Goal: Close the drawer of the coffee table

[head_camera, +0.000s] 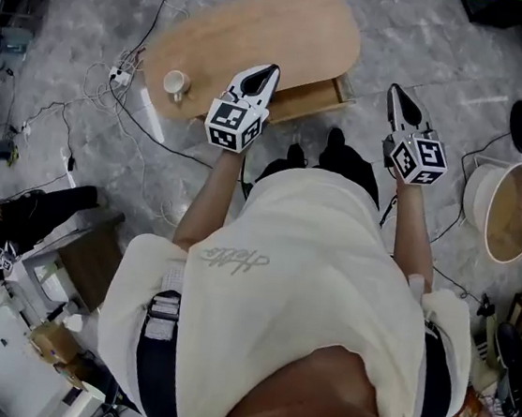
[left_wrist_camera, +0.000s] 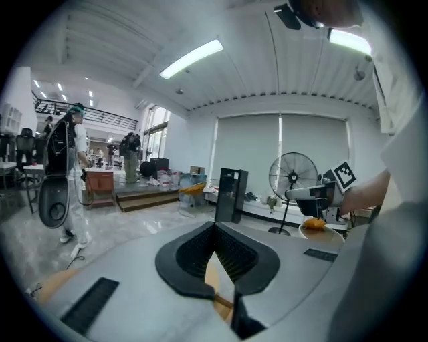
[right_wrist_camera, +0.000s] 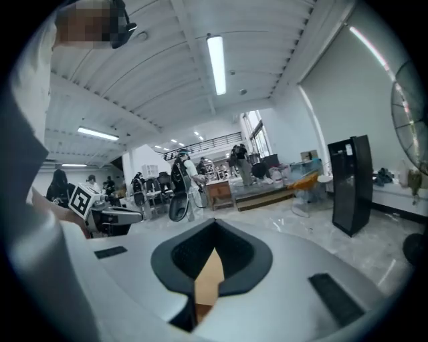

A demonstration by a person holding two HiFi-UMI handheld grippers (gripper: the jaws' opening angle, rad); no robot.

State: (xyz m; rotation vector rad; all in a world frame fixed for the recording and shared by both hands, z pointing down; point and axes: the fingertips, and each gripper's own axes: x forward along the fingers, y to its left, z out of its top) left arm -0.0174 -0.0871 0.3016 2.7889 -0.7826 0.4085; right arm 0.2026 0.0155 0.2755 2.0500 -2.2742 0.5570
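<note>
Grey marbled floor (head_camera: 432,44); oval wooden coffee table (head_camera: 254,32) runs lower-left to upper-right, its wooden drawer (head_camera: 314,98) open toward the person; left gripper (head_camera: 271,68) and right gripper (head_camera: 395,89) closed, empty.

The head camera looks steeply down over the person (head_camera: 309,275), with the left tool (head_camera: 270,72) and right tool (head_camera: 395,89) just ahead and the tabletop (head_camera: 264,33) beyond their tips. Each tool camera rides close behind its own jaws, facing along them, level across the room. The left camera catches the right tool (left_wrist_camera: 290,195) off to its right, and the right camera catches the left tool (right_wrist_camera: 138,215) to its left. Both share the black cabinet (left_wrist_camera: 231,195) (right_wrist_camera: 351,184) ahead.
</note>
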